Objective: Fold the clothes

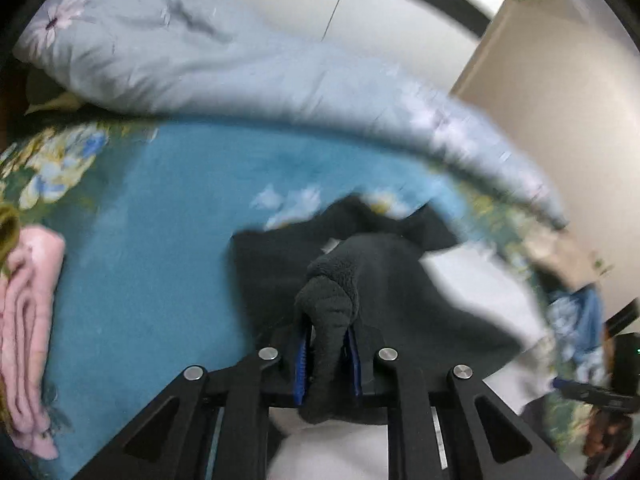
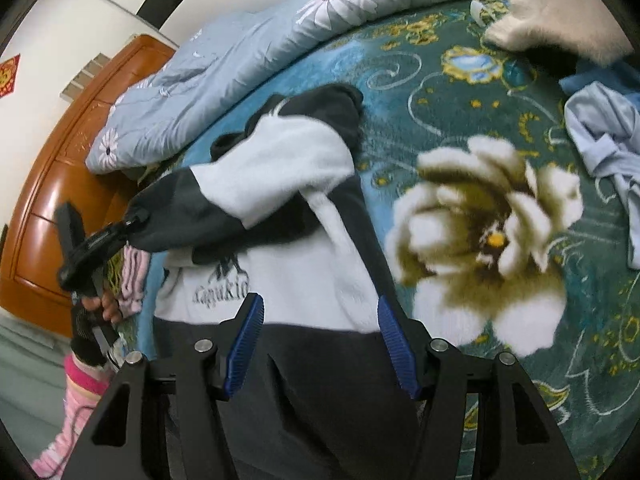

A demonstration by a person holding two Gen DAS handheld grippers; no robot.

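A black and white fleece sweater (image 2: pixel 304 264) lies on a blue floral blanket (image 2: pixel 500 120); its white chest has dark lettering. My left gripper (image 1: pixel 328 360) is shut on the sweater's dark grey sleeve cuff (image 1: pixel 332 320) and holds it lifted above the sweater. In the right wrist view the left gripper (image 2: pixel 132 220) shows at the left, with the dark sleeve stretched to it. My right gripper (image 2: pixel 320 340) is open and empty, hovering over the sweater's lower black part.
A pale blue daisy duvet (image 1: pixel 224 68) lies along the far side of the bed. Folded pink clothing (image 1: pixel 28 320) lies at the left. A light blue garment (image 2: pixel 604 140) and a beige one (image 2: pixel 560 20) lie at the right. A wooden headboard (image 2: pixel 60 184) stands at the left.
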